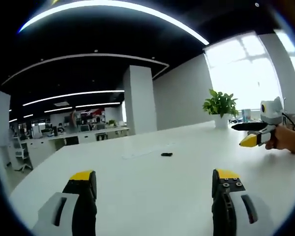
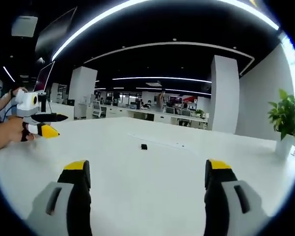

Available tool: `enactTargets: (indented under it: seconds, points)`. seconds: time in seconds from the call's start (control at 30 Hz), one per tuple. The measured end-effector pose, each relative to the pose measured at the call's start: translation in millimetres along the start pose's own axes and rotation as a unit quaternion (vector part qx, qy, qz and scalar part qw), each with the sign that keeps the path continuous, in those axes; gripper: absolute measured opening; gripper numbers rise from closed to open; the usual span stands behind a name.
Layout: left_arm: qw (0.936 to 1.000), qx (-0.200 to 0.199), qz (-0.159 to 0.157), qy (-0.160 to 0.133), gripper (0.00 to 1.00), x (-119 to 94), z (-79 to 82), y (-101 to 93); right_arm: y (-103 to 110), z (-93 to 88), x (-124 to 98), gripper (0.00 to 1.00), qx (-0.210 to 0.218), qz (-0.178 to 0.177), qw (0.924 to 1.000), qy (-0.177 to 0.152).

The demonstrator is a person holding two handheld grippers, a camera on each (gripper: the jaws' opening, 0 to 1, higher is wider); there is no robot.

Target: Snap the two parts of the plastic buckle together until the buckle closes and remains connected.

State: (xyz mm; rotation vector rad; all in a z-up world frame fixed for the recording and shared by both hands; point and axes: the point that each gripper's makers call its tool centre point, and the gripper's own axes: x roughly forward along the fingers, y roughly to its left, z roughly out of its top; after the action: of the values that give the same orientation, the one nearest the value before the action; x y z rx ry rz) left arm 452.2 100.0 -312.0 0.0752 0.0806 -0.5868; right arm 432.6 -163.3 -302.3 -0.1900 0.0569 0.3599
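Black buckle [image 1: 166, 154] lies on white table [image 1: 137, 187], grippers apart

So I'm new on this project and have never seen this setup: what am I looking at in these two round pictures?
A person holds one hand tool in each hand; each carries a fisheye camera looking along its own yellow-tipped jaws. In the left gripper view, the left tool is open and empty, and the right tool enters from the right. The right gripper view shows the right tool open, and the left tool held by a hand. On the white table lie a small black piece, probably buckle, and a potted plant.
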Motion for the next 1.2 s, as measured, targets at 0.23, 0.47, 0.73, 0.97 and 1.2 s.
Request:
enactTargets:
  seconds: [0.23, 0.47, 0.73, 0.97, 1.2]
  points:
    - [1.0, 0.002, -0.002, 0.003, 0.99, -0.2, -1.6, 0.0, -1.6, 2.2, -4.5, 1.0, 0.04, 0.007, 0.9991, -0.011]
    - [1.0, 0.001, -0.004, -0.004, 0.99, -0.8, 2.3, 0.0, -6.1, -1.9, -1.9, 1.0, 0.028, -0.008, 0.9996, -0.003]
    - [0.9999, -0.001, -0.011, -0.008, 0.99, -5.5, 3.1, -12.2, -7.8, -4.8, -1.1, 1.0, 0.026, -0.01, 0.9996, 0.0]
    - [0.9993, -0.029, -0.018, -0.014, 0.99, -9.0, 3.9, -13.9, -7.1, -6.3, -2.0, 1.0, 0.029, -0.007, 0.9996, 0.004]
    - [0.9993, -0.03, -0.018, -0.011, 0.99, -10.2, 2.1, -17.5, -4.6, -6.7, -3.8, 0.99, 0.033, -0.003, 0.9995, 0.004]
